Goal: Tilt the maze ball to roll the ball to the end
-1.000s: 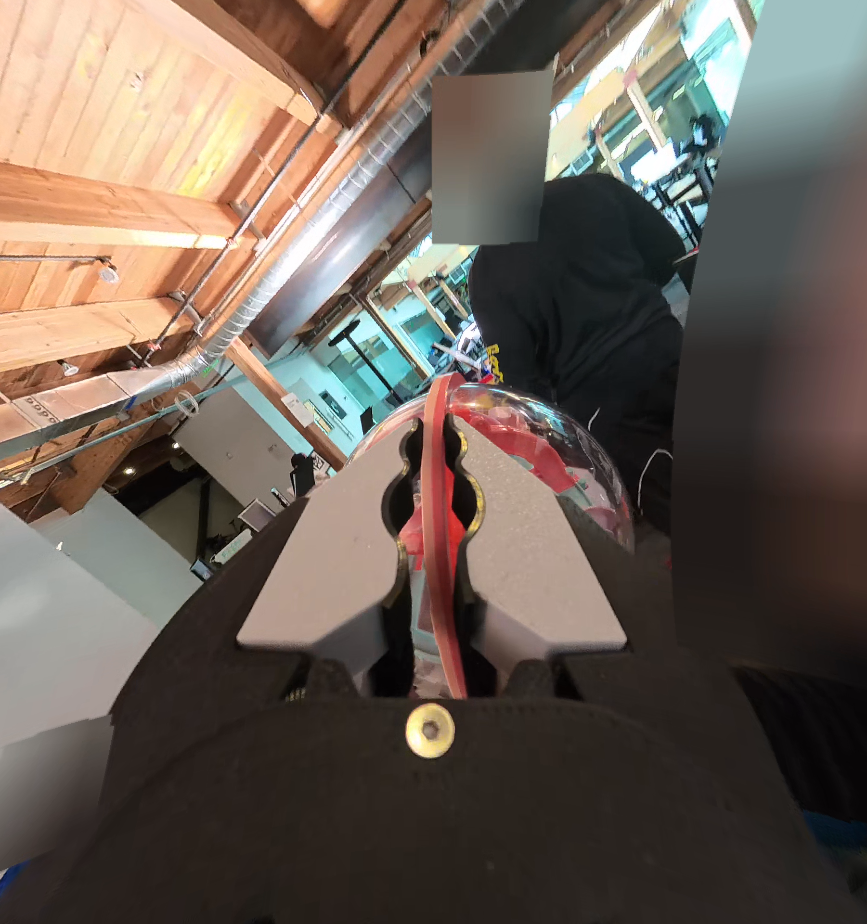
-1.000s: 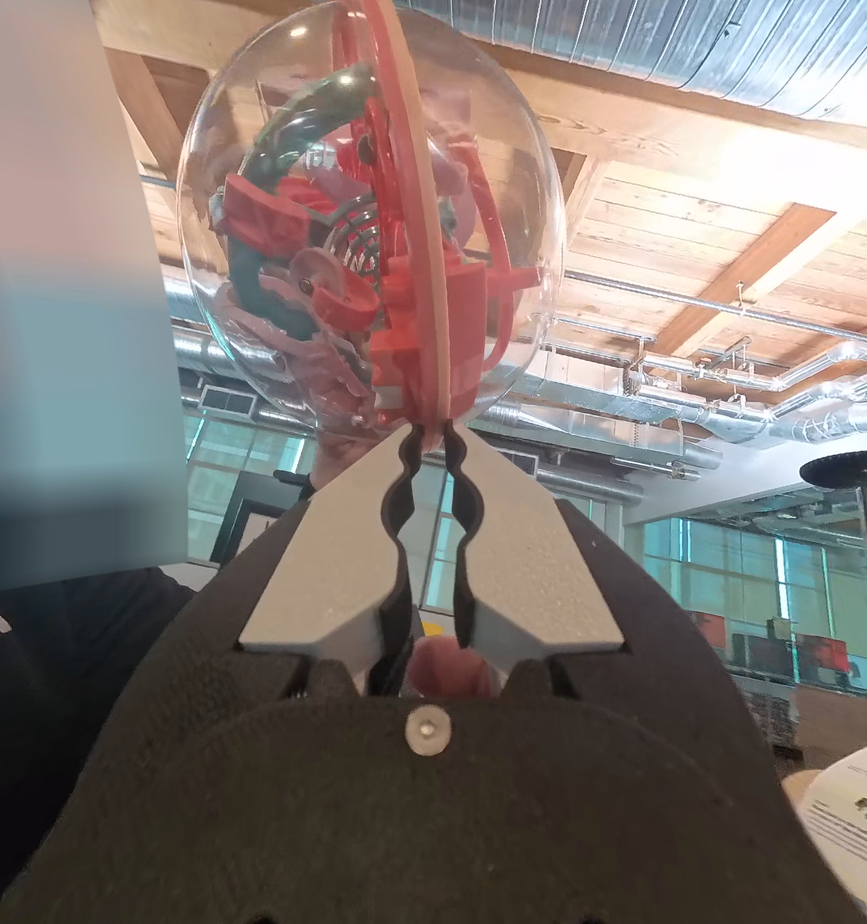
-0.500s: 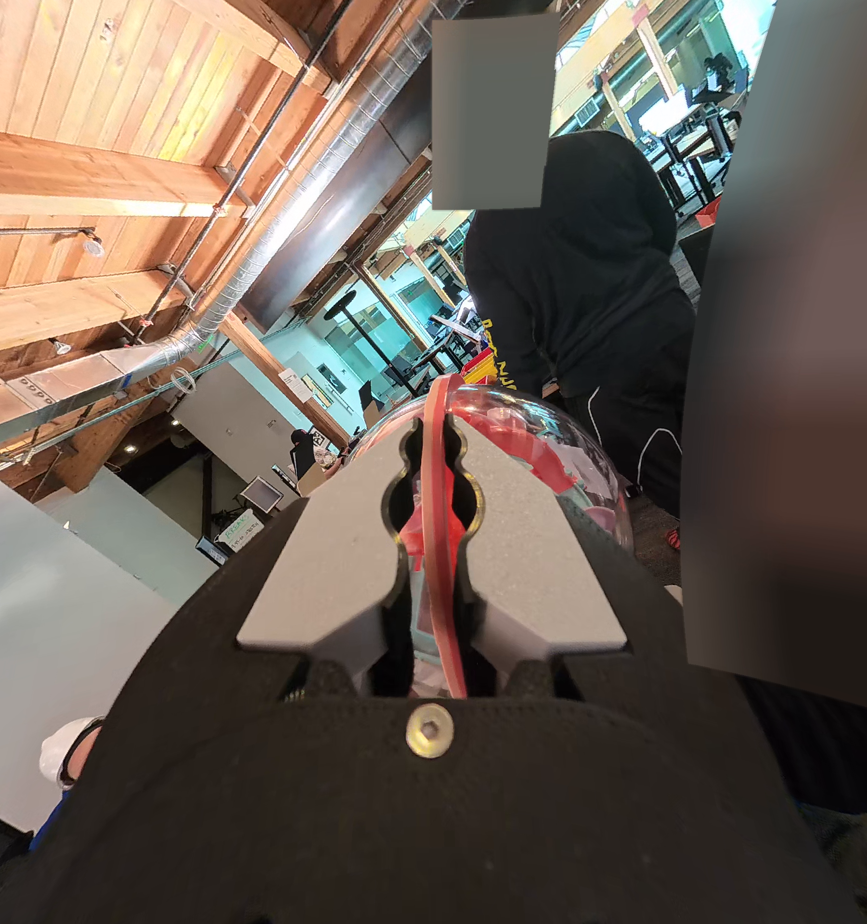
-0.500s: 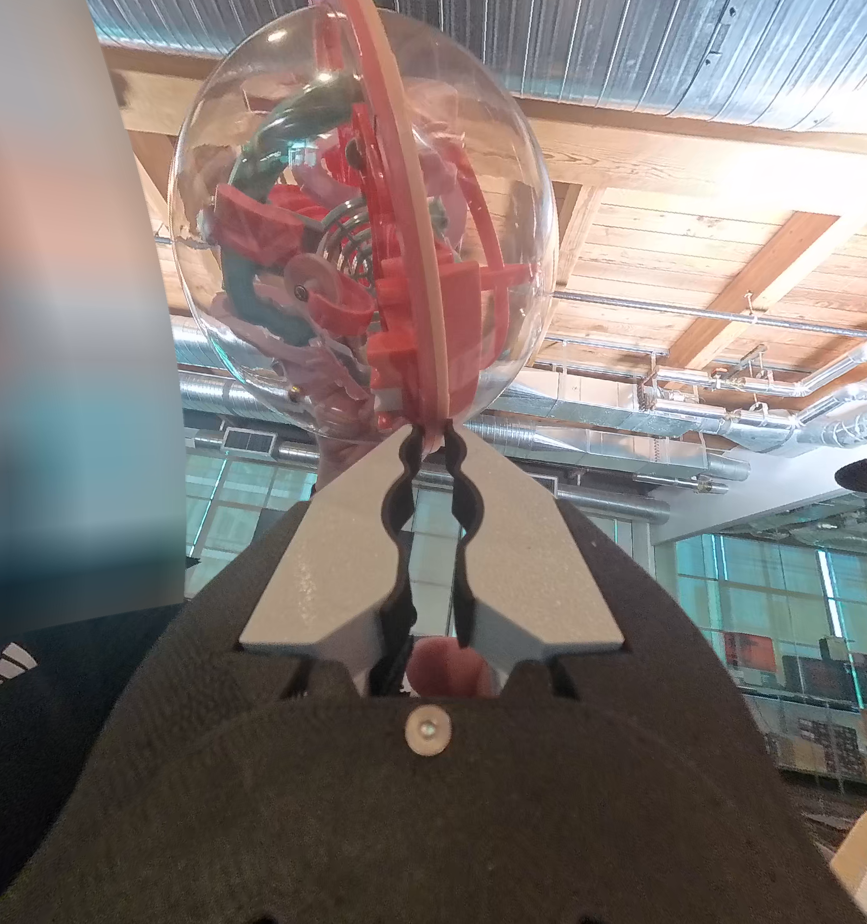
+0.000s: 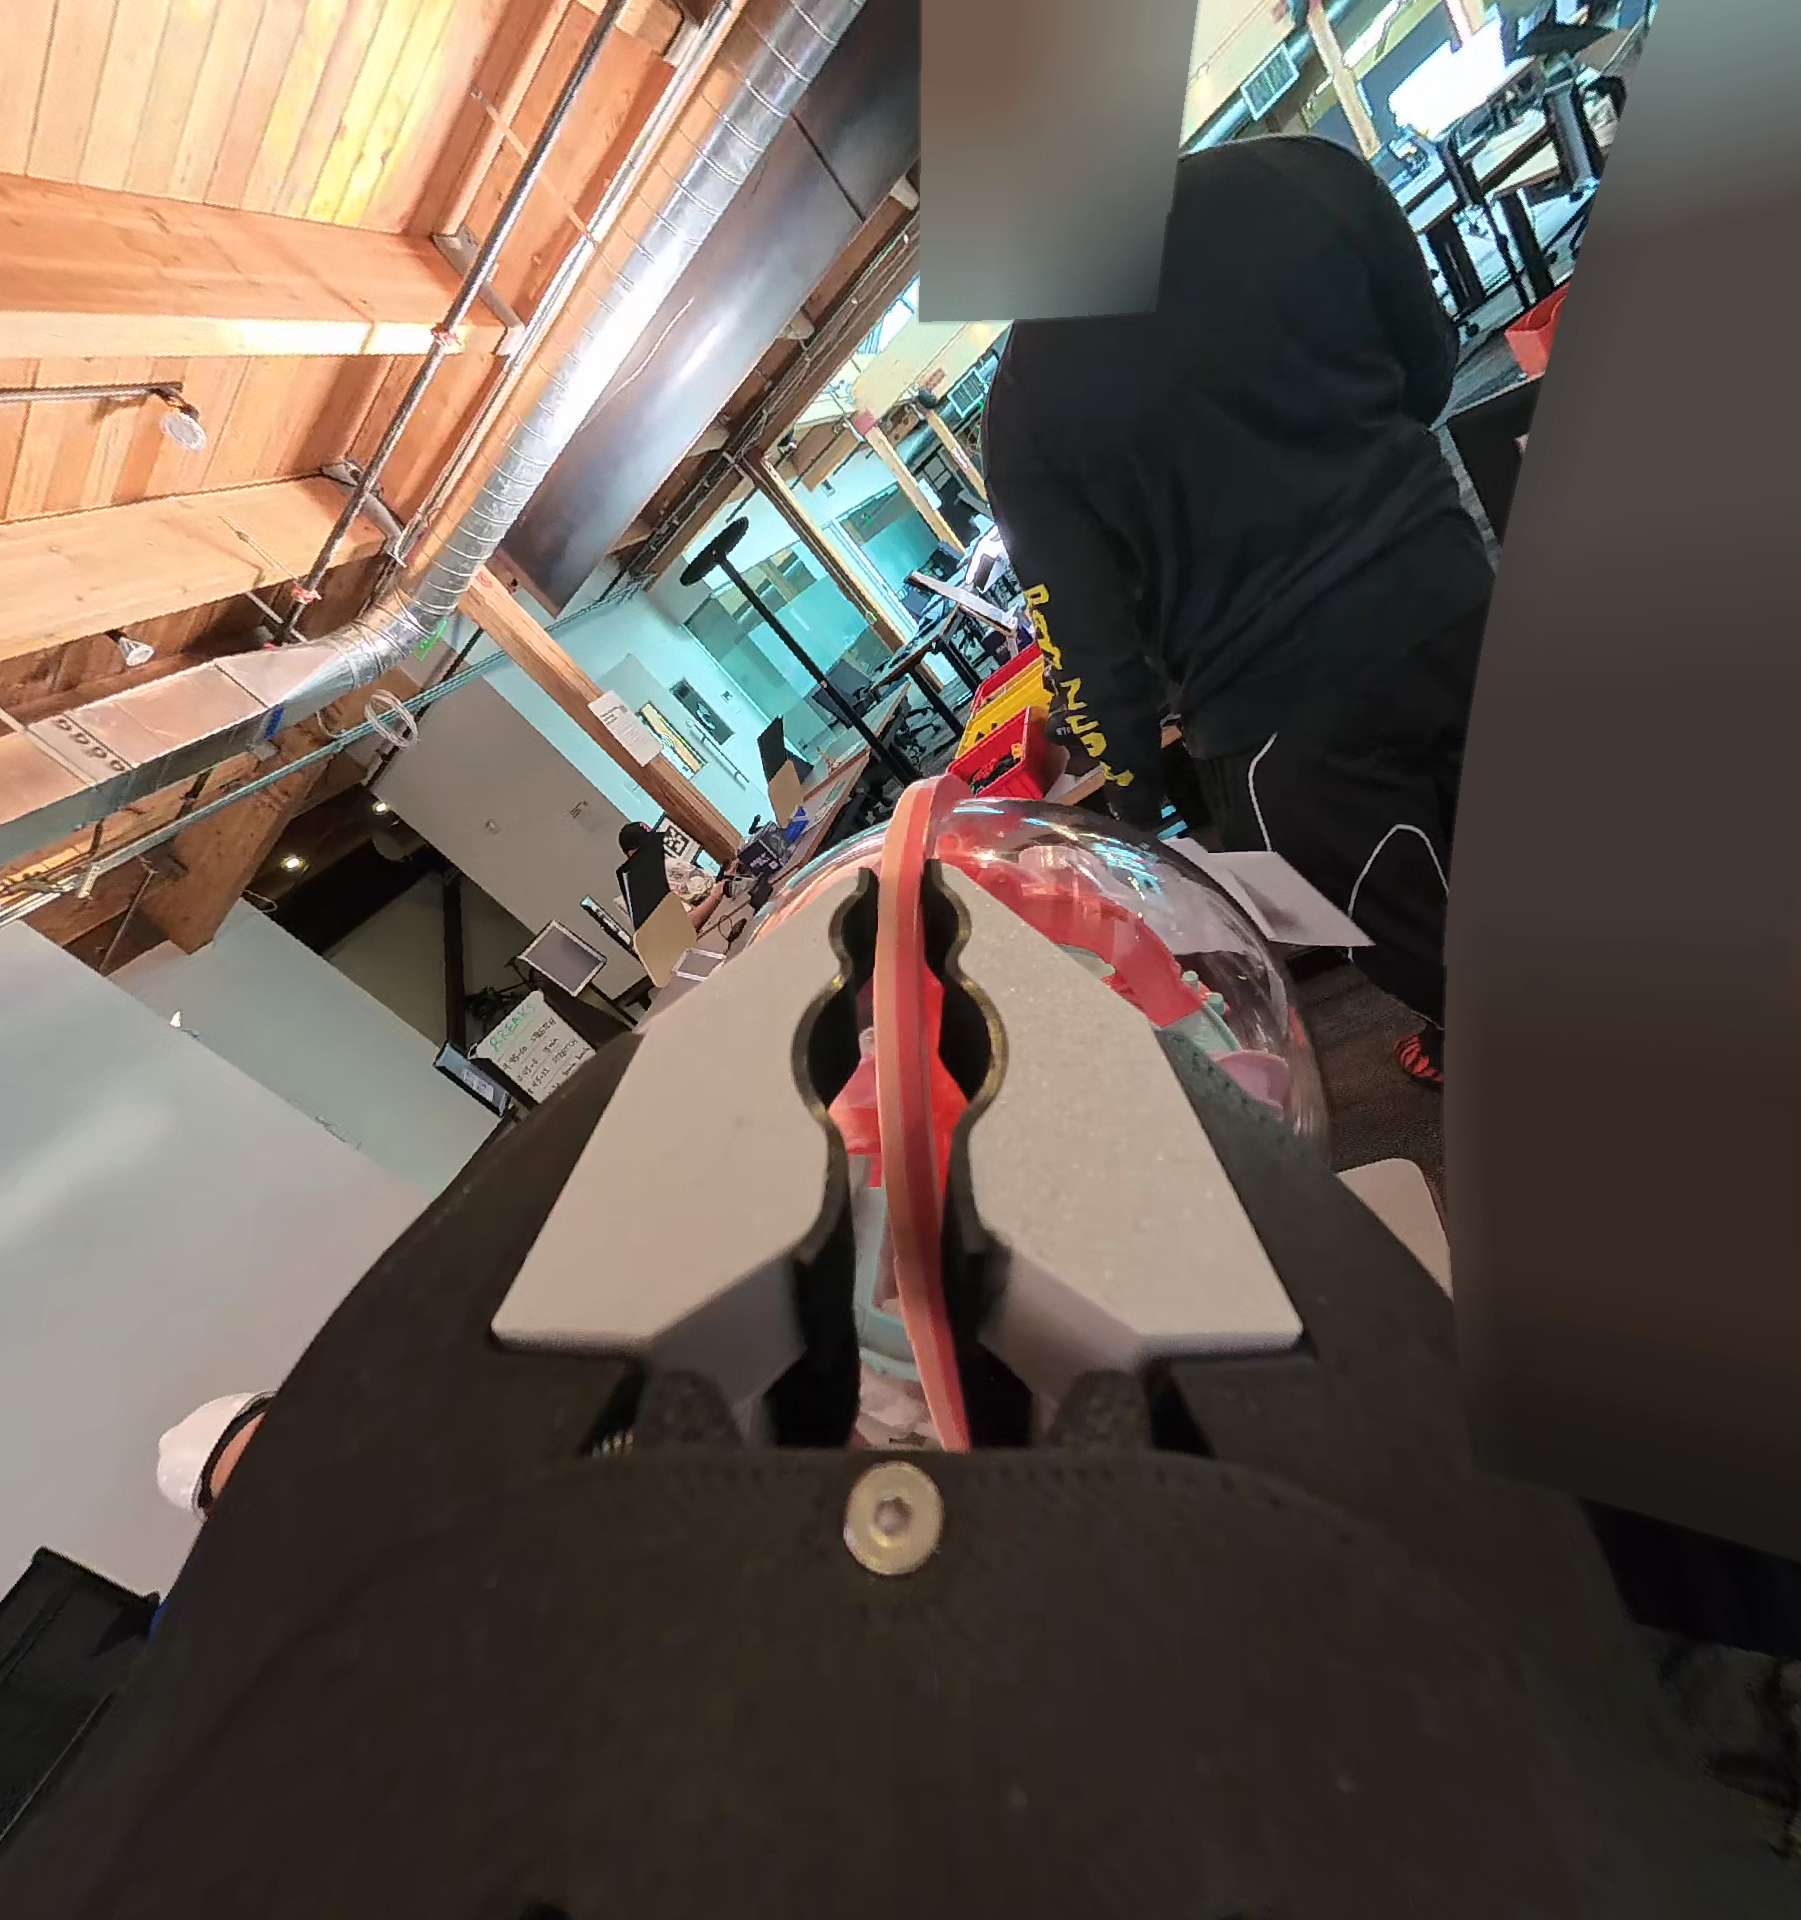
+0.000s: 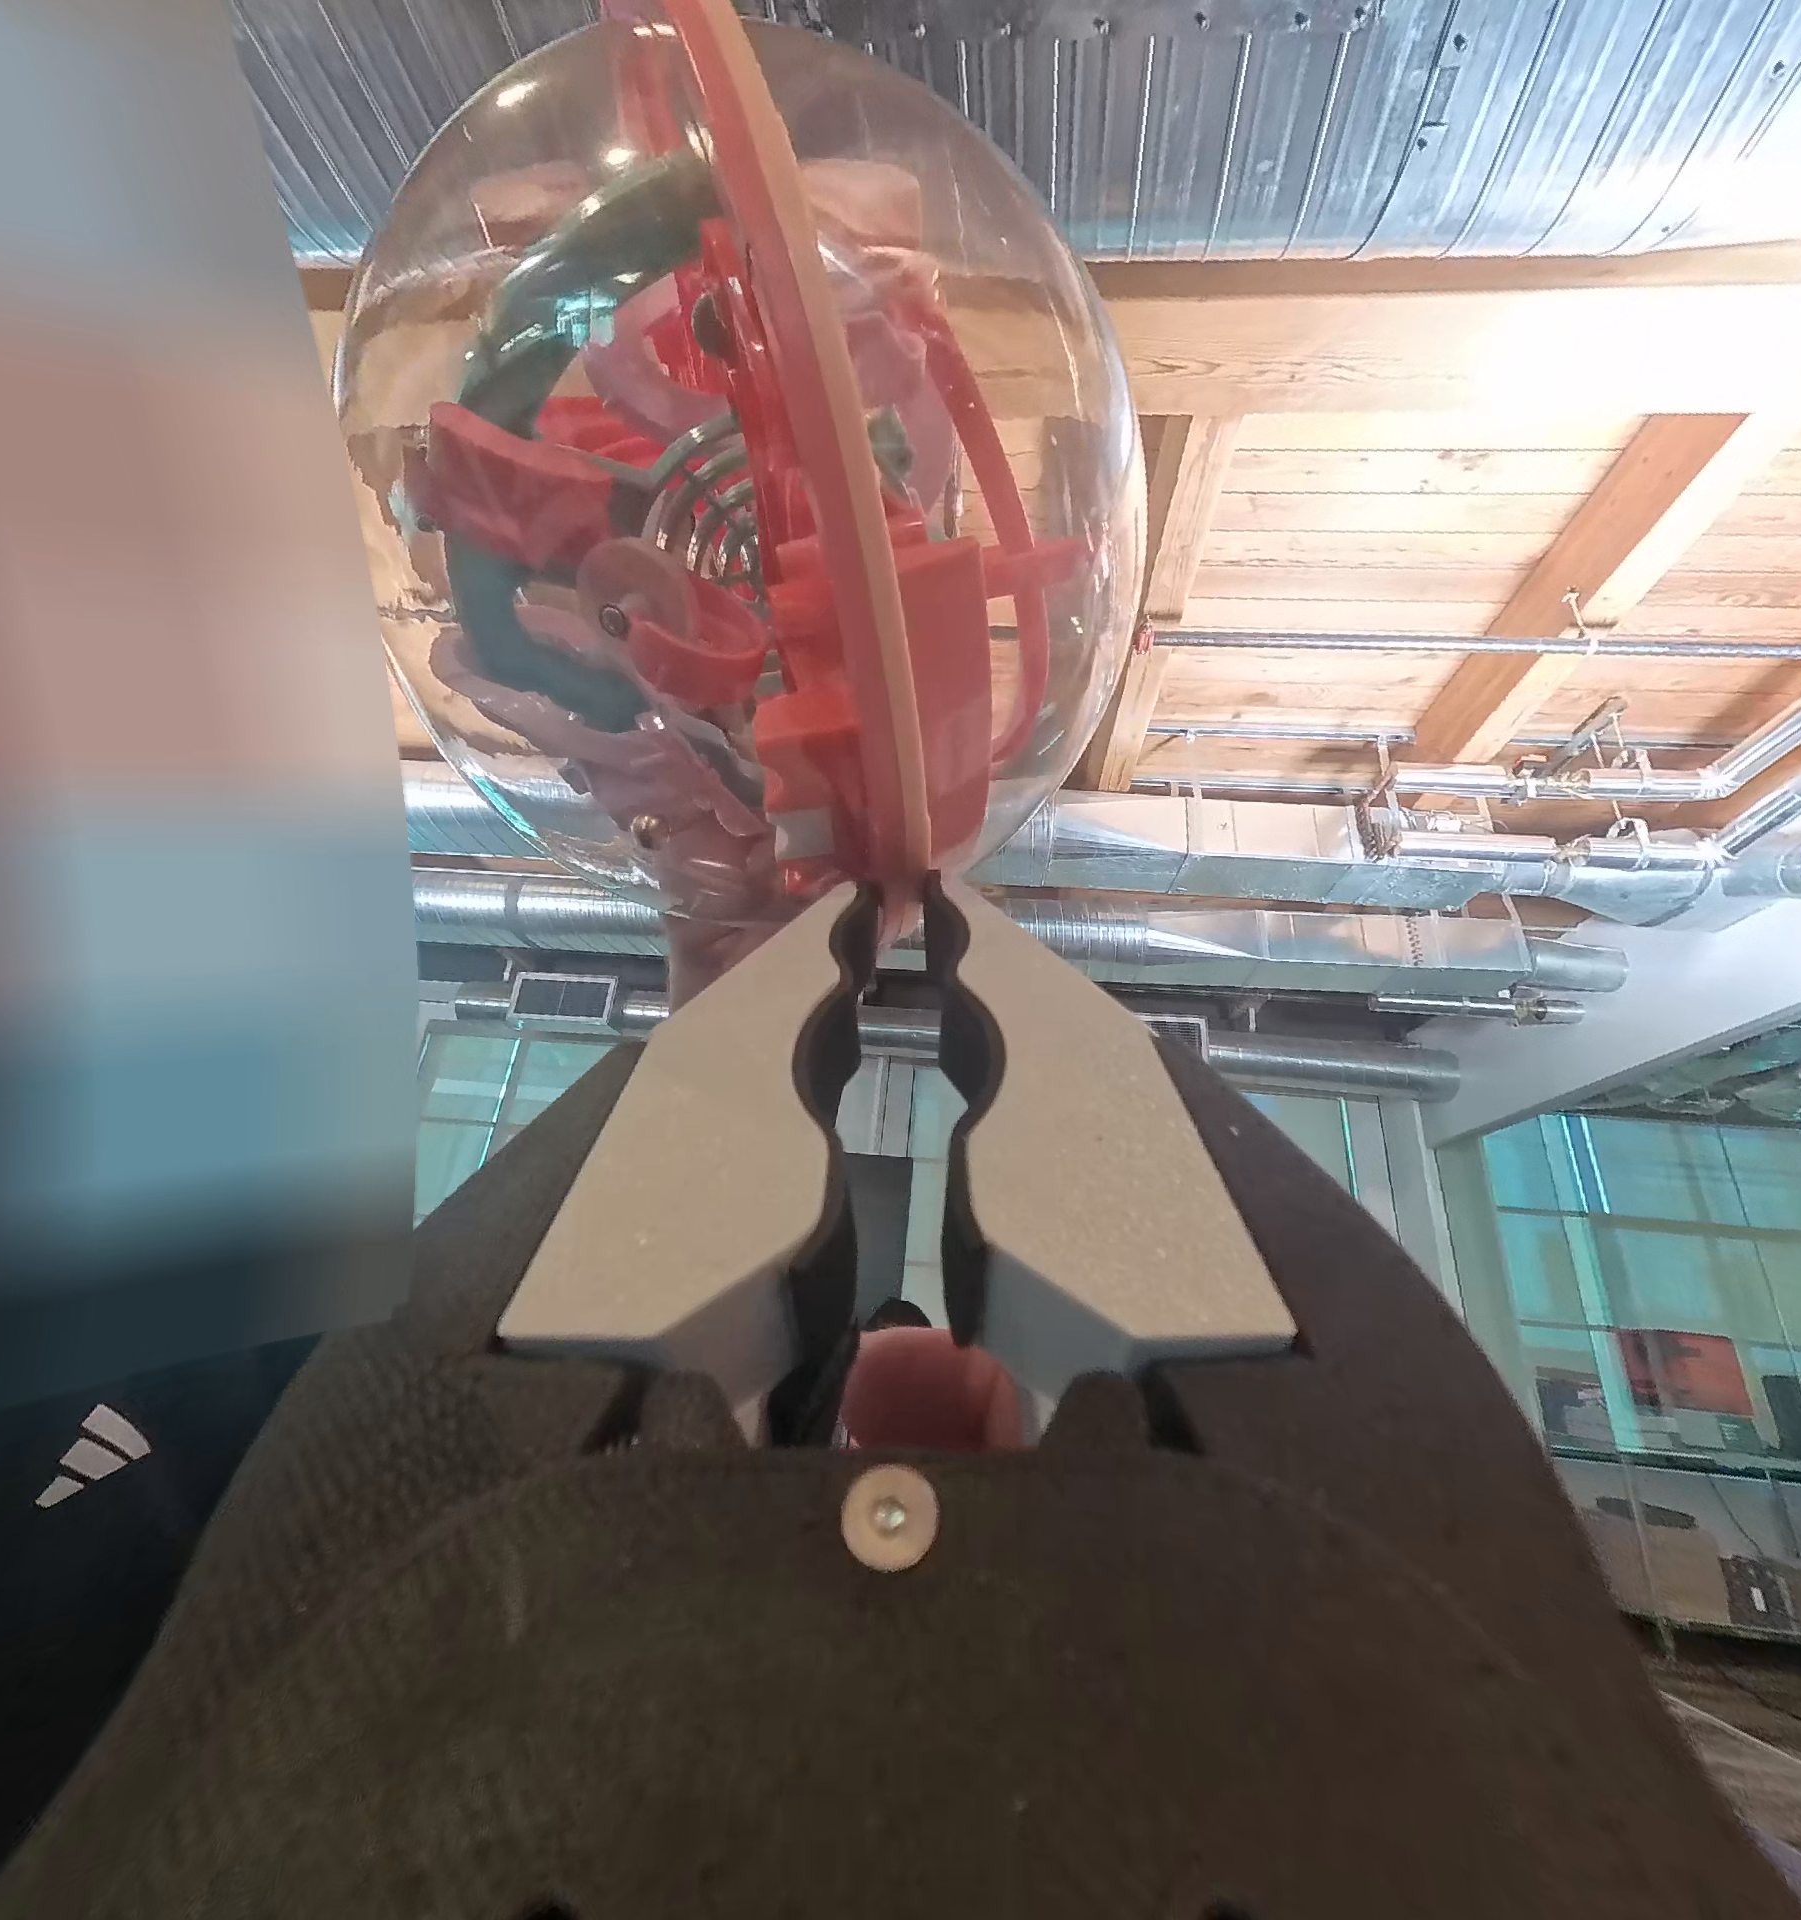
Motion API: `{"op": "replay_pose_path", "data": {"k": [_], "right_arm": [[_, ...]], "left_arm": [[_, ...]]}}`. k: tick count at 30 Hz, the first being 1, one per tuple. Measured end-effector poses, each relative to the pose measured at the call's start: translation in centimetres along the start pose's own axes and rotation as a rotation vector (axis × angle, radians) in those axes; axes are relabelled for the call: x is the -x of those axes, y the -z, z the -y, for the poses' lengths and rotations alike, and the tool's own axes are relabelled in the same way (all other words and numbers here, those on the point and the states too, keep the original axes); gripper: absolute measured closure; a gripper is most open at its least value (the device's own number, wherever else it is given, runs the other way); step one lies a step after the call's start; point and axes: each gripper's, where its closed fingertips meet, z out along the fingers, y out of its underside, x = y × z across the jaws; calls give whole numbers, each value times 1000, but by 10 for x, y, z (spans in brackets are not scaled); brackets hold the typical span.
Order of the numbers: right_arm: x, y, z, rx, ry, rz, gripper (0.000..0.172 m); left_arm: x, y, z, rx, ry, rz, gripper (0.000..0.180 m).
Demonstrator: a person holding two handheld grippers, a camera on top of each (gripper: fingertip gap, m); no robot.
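Note:
The maze ball (image 6: 740, 499) is a clear sphere with red, teal and lilac tracks inside and a red rim (image 6: 834, 488) round its middle. It is held up in the air against the ceiling. My right gripper (image 6: 898, 896) is shut on the rim at its fingertips, below the sphere. A small metal ball (image 6: 649, 825) sits on a lilac track near the sphere's bottom left. In the left wrist view my left gripper (image 5: 901, 883) is shut on the same red rim (image 5: 901, 1039), which runs deep between the fingers. The clear sphere (image 5: 1166, 935) bulges to the right behind the fingers.
A person in a black hoodie (image 5: 1239, 499) stands beyond the maze ball in the left wrist view. Red and yellow bins (image 5: 1010, 717) sit on a table behind. Wooden beams and metal ducts (image 6: 1291, 894) run overhead. A dark sleeve (image 6: 65, 1507) is at lower left. My hands' fingertips stand some 15 cm from each other.
Both grippers keep their hold on the rim. Both views swing: in the right view the ceiling duct slides down, and the person drops lower in the left view. The maze ball tilts a little.

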Motion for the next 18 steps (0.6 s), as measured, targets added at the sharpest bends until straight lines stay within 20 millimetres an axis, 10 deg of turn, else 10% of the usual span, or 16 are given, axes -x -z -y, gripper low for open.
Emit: {"op": "replay_pose_path", "data": {"k": [18], "right_arm": [[0,1,-2,-13,-37,-14,166]], "left_arm": [[-1,-1,-2,17,1,8,173]]}}
